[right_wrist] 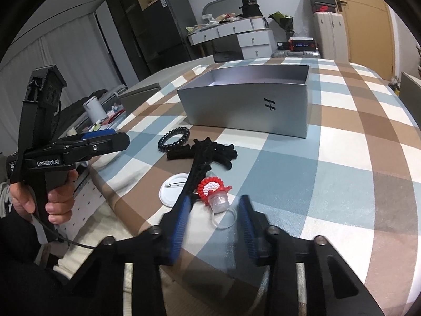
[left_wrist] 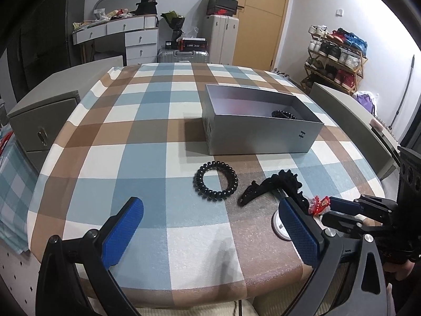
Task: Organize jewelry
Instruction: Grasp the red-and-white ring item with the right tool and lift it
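The red-and-white ring (right_wrist: 213,189) lies on the checked tablecloth (left_wrist: 147,158) at the near edge of the table, its clear band turned toward the right gripper (right_wrist: 216,199). That gripper is lowered around the ring with its jaws drawn in to a narrow gap, one blue pad at 9 o'clock of the ring and the other at 3 o'clock. No contact is seen yet and nothing is held; the straddle is judged to be set for a pinch across the band. The black claw clip (right_wrist: 208,152) rests at 11 o'clock of the ring, touching its ornament, so care is called for to keep the clip from being dragged along. A white badge (right_wrist: 173,192) lies at 9 o'clock. The silver box (right_wrist: 247,105), seemingly the destination since a dark piece (left_wrist: 282,114) is already inside, stands at 12 o'clock, with a spiral hair tie (left_wrist: 215,183) before it. The left gripper (left_wrist: 210,231) is kept spread wide and empty, probably to stay clear.
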